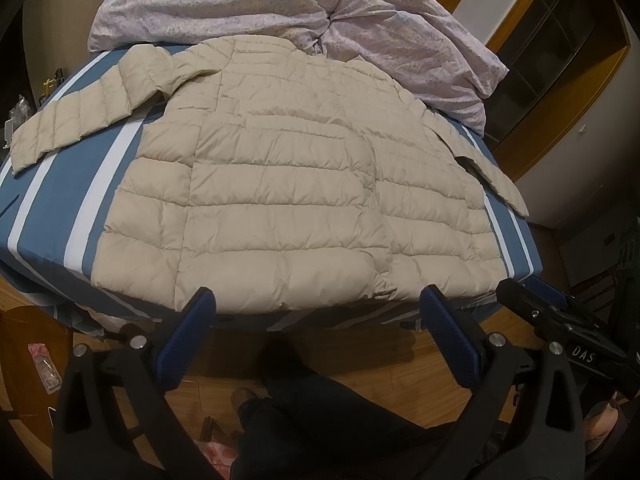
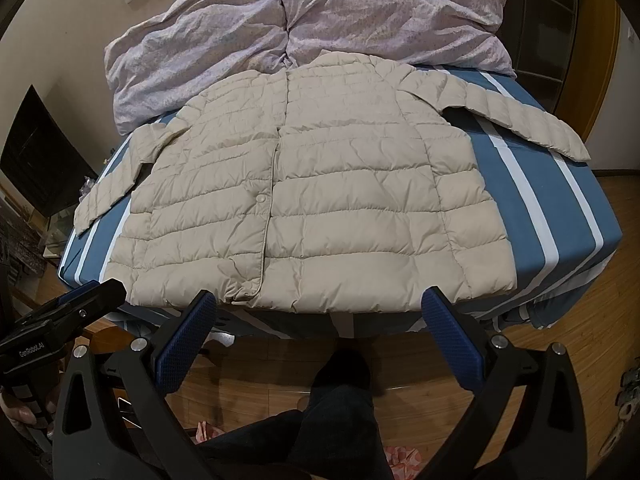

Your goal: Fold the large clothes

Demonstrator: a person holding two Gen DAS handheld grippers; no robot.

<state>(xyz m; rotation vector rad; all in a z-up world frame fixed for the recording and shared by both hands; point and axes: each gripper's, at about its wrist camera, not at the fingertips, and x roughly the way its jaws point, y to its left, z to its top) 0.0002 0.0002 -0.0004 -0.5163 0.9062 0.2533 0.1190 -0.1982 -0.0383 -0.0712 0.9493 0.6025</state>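
Note:
A beige quilted down jacket [image 1: 280, 184] lies flat, front up, on a blue bed sheet with white stripes [image 1: 60, 208]; its hem faces me and both sleeves are spread sideways. In the right wrist view the same jacket [image 2: 320, 200] shows its snap placket down the middle. My left gripper [image 1: 316, 304] hovers open just short of the hem, nothing between its blue pads. My right gripper [image 2: 320, 304] is open too, near the hem's middle. The right gripper [image 1: 560, 320] shows at the right edge of the left wrist view, and the left gripper [image 2: 60, 316] shows at the left edge of the right wrist view.
A crumpled lilac quilt [image 2: 312, 20] is heaped at the head of the bed, touching the jacket's collar. The person's dark-trousered legs [image 2: 340, 408] stand on the wooden floor [image 2: 560, 280] below the bed's foot. A dark screen [image 2: 44, 152] stands at the left.

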